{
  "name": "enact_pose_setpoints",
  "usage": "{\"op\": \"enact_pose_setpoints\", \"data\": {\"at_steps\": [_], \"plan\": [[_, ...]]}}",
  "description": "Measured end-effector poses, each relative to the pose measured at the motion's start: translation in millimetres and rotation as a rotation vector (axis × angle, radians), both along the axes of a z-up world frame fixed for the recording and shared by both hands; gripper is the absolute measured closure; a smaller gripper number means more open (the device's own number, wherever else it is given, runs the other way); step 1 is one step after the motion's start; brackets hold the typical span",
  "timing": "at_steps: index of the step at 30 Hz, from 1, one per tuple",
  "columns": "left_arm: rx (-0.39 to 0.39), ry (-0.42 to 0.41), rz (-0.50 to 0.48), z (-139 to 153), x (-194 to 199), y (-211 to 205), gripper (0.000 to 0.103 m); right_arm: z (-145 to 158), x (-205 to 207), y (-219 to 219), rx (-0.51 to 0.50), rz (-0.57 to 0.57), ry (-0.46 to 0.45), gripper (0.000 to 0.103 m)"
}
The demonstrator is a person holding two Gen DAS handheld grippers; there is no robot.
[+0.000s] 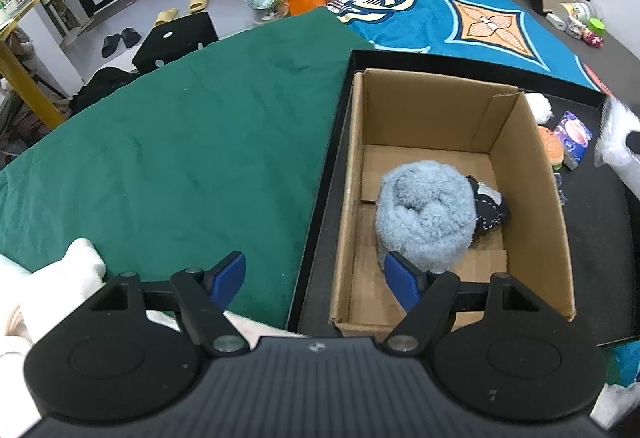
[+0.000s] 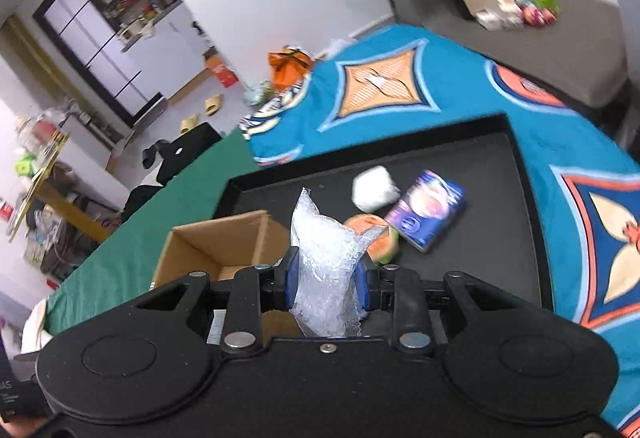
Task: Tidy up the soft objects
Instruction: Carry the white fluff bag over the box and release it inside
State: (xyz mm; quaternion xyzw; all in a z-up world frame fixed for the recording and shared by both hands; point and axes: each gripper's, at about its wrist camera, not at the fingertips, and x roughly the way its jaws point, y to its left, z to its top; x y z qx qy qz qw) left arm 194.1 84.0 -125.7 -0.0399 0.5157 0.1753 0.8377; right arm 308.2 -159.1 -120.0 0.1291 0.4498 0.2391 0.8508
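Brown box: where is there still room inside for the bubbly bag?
The brown cardboard box is bare along its far wall and near end. The fluffy blue roll and dark sock crowd the middle.

Light-blue fluffy roll [image 1: 426, 216], brown cardboard box [image 1: 528, 174], green cloth [image 1: 180, 142], black tray [image 2: 500, 198]

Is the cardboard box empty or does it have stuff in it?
Not empty. The cardboard box holds a fluffy blue bundle and a dark blue cloth item.
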Motion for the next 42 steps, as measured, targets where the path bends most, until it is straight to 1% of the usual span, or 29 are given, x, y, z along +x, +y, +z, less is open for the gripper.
{"op": "enact_pose_setpoints", "data": {"at_steps": [3,7,13,15,18,23,25,26,28,32,36,38,40,41,42], "plan": [[-0.004,-0.007,-0.01,1.3,1.3,0.8,0.028,7.6,-0.6,9.7,0.003,0.013,-0.006,0.075],[-0.037,-0.023,-0.007,2.1,2.8,5.8,0.029,14.5,-3.0,25.0,-0.001,0.031,-0.014,0.075],[-0.085,-0.05,-0.006,-0.1,2.2,10.7,0.032,22.5,-5.9,54.0,-0.035,0.088,-0.04,0.075],[-0.102,-0.06,-0.001,-1.1,2.0,12.9,0.034,24.7,-7.5,64.5,-0.058,0.118,-0.052,0.075],[-0.131,-0.069,0.008,-3.0,2.5,16.3,0.04,27.8,-9.5,81.2,-0.088,0.167,-0.063,0.075],[-0.17,-0.081,-0.004,-7.2,4.6,18.5,0.052,29.2,-10.5,103.6,-0.13,0.213,-0.064,0.075],[-0.188,-0.086,-0.003,-9.7,5.3,19.3,0.062,29.6,-10.8,112.8,-0.139,0.227,-0.061,0.075],[-0.201,-0.088,-0.005,-11.7,5.5,19.7,0.064,29.6,-11.2,117.9,-0.145,0.233,-0.06,0.075],[-0.219,-0.088,-0.013,-14.9,5.4,19.2,0.072,29.9,-12.7,128.3,-0.156,0.246,-0.059,0.075],[-0.231,-0.096,-0.015,-20.5,4.4,19.9,0.079,28.4,-14.5,149.0,-0.177,0.277,-0.06,0.074],[-0.252,-0.108,0.007,-26.0,3.0,29.2,0.091,26.7,-14.0,167.5,-0.192,0.298,-0.059,0.074],[-0.264,-0.112,0.016,-28.5,2.5,33.5,0.092,26.2,-13.7,176.2,-0.182,0.314,-0.053,0.074],[-0.268,-0.121,0.015,-30.5,1.7,36.2,0.093,27.2,-13.5,181.4,-0.153,0.339,-0.038,0.068],[-0.271,-0.127,0.015,-30.8,1.4,37.0,0.093,28.0,-13.4,182.6,-0.149,0.341,-0.036,0.063],[-0.275,-0.131,0.019,-31.2,1.5,37.7,0.093,29.3,-13.6,182.9,-0.155,0.334,-0.042,0.049]]}}
